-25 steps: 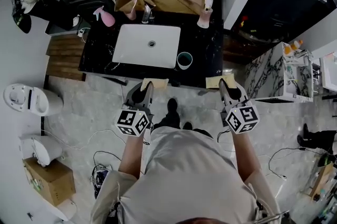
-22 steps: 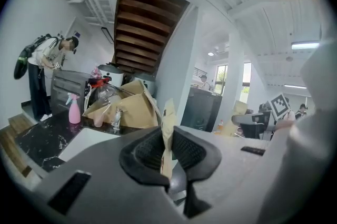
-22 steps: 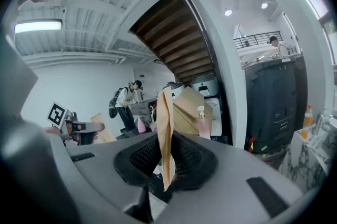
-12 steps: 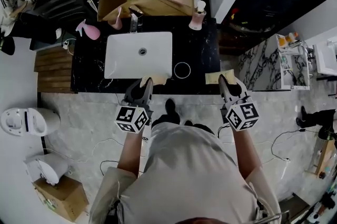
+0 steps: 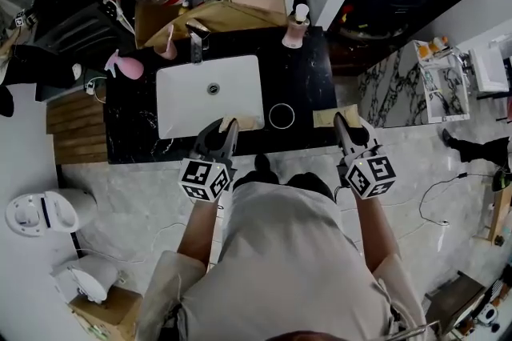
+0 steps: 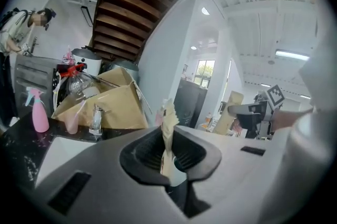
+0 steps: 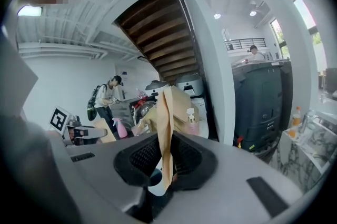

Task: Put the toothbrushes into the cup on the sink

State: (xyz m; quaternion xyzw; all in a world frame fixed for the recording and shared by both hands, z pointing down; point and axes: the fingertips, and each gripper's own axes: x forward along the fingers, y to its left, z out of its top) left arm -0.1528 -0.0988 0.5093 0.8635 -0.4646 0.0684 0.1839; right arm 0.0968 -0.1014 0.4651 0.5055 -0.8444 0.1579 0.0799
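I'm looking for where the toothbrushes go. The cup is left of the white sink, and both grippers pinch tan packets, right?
No: the cup stands right of the white sink, as the head view shows. The left gripper and right gripper do pinch tan packets.

Person wore pale grey short-sleeved T-shirt (image 5: 280, 251), dark shoes (image 5: 262, 164). Left gripper (image 5: 226, 126) and right gripper (image 5: 339, 121) were grey-bodied with black ribbed pads (image 6: 147, 152). Each carried a cube (image 5: 204, 179) with black-and-white square markers.
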